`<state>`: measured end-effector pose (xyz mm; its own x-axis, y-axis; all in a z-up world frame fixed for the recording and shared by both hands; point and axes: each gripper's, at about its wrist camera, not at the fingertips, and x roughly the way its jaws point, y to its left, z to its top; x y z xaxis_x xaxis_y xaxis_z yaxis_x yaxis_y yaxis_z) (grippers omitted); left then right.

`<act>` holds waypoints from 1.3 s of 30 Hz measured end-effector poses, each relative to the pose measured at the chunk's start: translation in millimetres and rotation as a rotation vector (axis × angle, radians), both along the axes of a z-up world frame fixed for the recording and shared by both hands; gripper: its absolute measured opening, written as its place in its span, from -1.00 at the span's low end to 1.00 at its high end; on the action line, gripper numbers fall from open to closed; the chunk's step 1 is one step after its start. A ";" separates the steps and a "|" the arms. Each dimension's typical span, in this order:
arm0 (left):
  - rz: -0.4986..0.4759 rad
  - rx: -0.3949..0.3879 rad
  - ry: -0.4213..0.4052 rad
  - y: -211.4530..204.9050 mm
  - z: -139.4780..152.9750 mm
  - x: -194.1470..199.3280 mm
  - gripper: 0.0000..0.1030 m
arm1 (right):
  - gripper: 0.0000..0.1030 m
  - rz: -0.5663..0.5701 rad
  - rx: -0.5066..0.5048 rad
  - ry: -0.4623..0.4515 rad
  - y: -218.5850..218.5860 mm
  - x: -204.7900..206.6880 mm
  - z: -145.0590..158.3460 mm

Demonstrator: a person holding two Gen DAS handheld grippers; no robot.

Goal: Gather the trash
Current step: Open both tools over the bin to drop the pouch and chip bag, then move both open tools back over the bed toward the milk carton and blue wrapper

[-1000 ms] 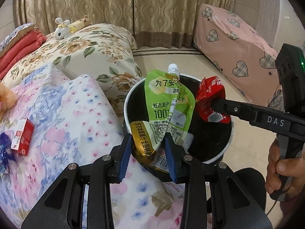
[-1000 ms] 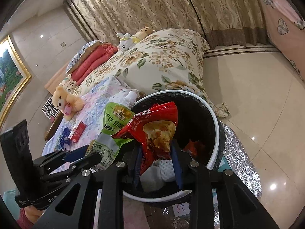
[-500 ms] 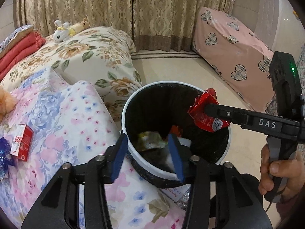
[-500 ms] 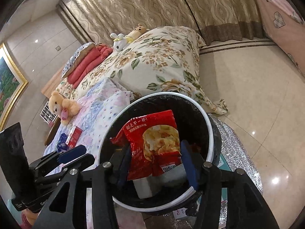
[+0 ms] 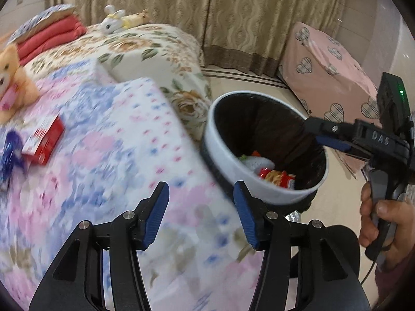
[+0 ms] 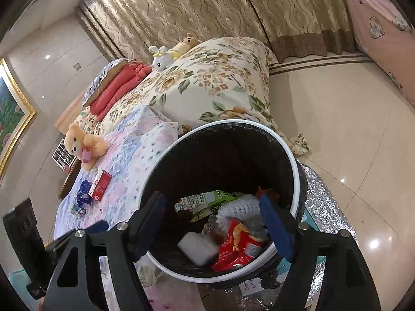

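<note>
Now, claws: left claw (image 5: 201, 208) & right claw (image 6: 211, 223) both gaping, carrying nothing.
Bin (image 6: 291, 160): holding red wrapper (image 6: 238, 248), green pouch (image 6: 205, 198).
Left: red box (image 5: 44, 140), blue wrapper (image 5: 10, 150) lying on bed (image 5: 116, 155).

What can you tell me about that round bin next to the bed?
The trash bin is round, with a white rim and a black liner bag inside. It stands upright on the floor against the floral bedding, on a silvery mat. Inside lie a red snack packet, a green pouch and a white block. The open right gripper hovers over its mouth.
</note>
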<state>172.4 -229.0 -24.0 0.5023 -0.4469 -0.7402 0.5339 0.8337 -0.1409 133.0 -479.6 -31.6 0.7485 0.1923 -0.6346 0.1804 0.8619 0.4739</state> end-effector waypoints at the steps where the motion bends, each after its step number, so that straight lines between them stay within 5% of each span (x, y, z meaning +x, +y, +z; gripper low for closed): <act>1: 0.010 -0.003 0.004 5.5 -1.7 -0.9 0.03 | 0.50 -0.001 0.000 -0.001 1.3 0.2 0.6; 15: 0.188 -0.027 0.030 91.6 -15.8 -9.4 0.16 | 0.53 0.102 -0.049 -0.054 73.5 4.7 17.8; 39: 0.426 -0.034 0.040 203.0 -30.3 -14.5 0.45 | 0.58 0.323 -0.045 -0.005 197.4 31.0 -5.7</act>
<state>157.9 -26.0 -54.3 0.6184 -0.2301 -0.7514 0.1368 0.9731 -0.1854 164.0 -282.1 -37.3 0.6565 0.3925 -0.6442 -0.1085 0.8942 0.4343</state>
